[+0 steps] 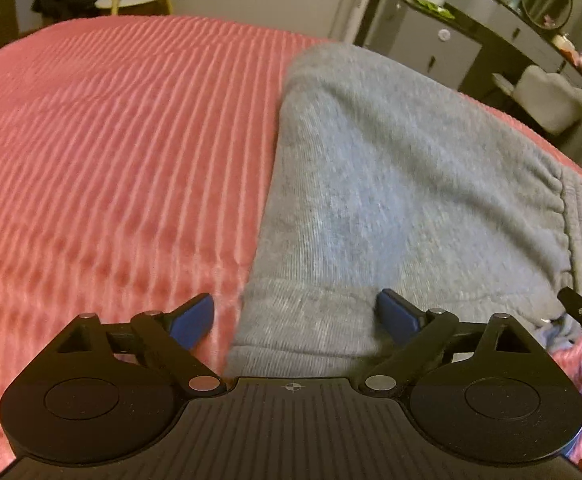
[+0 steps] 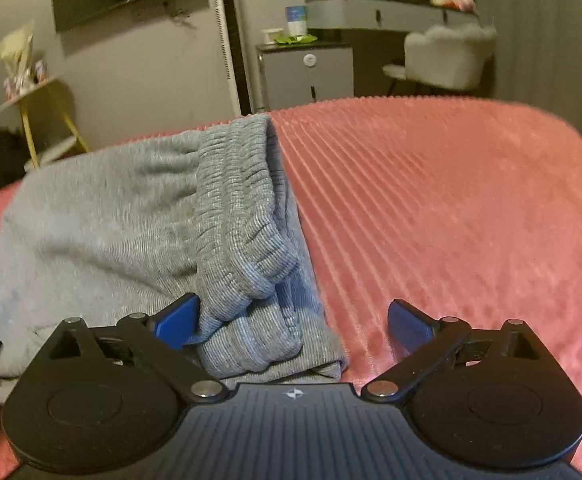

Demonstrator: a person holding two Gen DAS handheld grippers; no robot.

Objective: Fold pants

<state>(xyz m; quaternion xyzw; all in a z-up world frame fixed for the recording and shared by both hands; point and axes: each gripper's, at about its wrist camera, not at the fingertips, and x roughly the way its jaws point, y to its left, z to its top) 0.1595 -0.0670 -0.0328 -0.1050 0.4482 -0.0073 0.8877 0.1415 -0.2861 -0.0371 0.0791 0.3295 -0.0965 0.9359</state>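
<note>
So the left gripper (image 1: 294,318) is being held wide open with nothing in it, low over the near end of the grey pants (image 1: 391,184), which are lying on the pink bed (image 1: 111,152). Seen from it, the pants are running straight ahead and a bit to the right, long axis pointing away from the jaws, and the left edge of the bundle is sitting just inside the left finger.

Over at the right gripper (image 2: 293,324), same deal: it's being kept wide open and empty. The elastic waistband (image 2: 239,216) is lying ahead and to its left, the left finger is being pressed right against the folded cloth, and only bed is sitting under the right finger.

Looks like the pants are already folded lengthwise, with both grippers being held about equally near the close end.
</note>
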